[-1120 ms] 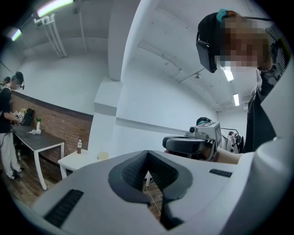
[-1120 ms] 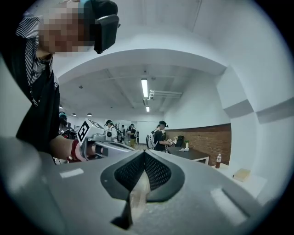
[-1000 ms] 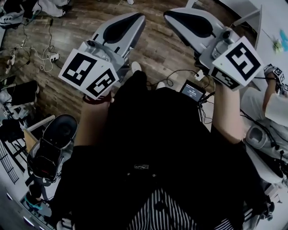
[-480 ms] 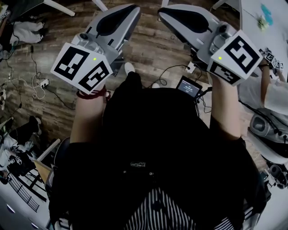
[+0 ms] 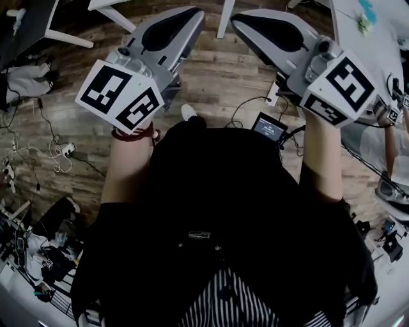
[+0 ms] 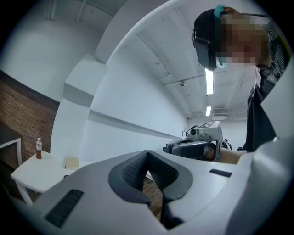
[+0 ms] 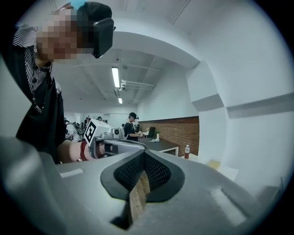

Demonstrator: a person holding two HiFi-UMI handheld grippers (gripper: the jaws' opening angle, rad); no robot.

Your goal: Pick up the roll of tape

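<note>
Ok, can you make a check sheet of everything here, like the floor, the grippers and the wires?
Surface: wooden floor; no table under the grippers.
Job's things: nothing seen.
Clutter: heap of gear on the floor at lower left.
Grippers: left gripper shut, empty; right gripper shut, empty.
Cables: loose cables across the floor.
Surroundings: white table with a bottle; brick wall.

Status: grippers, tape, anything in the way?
Left gripper shut, empty. Right gripper shut, empty. Tape roll in no view. Both grippers held over wood floor, no obstacle near them.
</note>
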